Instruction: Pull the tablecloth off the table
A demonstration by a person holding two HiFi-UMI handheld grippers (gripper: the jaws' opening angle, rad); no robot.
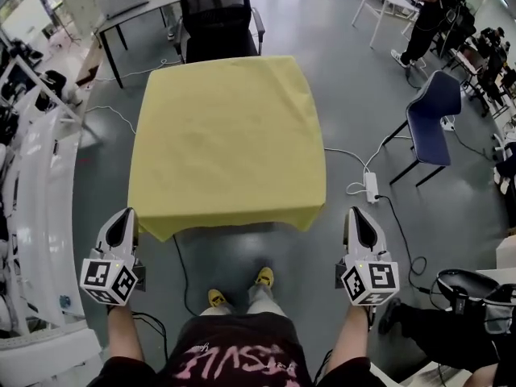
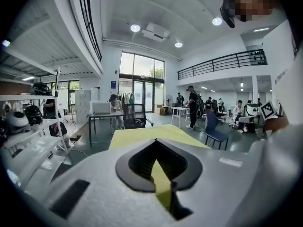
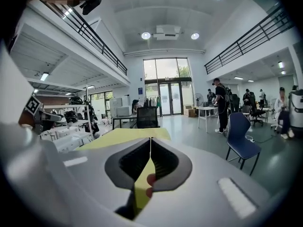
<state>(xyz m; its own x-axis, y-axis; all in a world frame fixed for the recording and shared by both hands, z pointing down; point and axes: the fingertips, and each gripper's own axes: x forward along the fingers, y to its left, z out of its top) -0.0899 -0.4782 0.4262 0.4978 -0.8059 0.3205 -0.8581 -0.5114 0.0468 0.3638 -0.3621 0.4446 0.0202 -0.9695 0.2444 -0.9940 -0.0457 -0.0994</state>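
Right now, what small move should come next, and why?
Probably open both tongs and ease them toward the near hem of the square yellow tablecloth. It lies fully spread, and the left gripper and right gripper hang shut just outside its near corners, seemingly holding none of it.

The tablecloth (image 1: pixel 228 139) covers the table at frame centre, an office chair (image 1: pixel 218 18) behind it, another chair (image 1: pixel 431 115) at right, the left hand-held gripper (image 1: pixel 122 214) and right hand-held gripper (image 1: pixel 360 213) below its near corners.

head cam steep down over tablecloth (image 1: pixel 226 135); both gripper views low, facing fwd, share it
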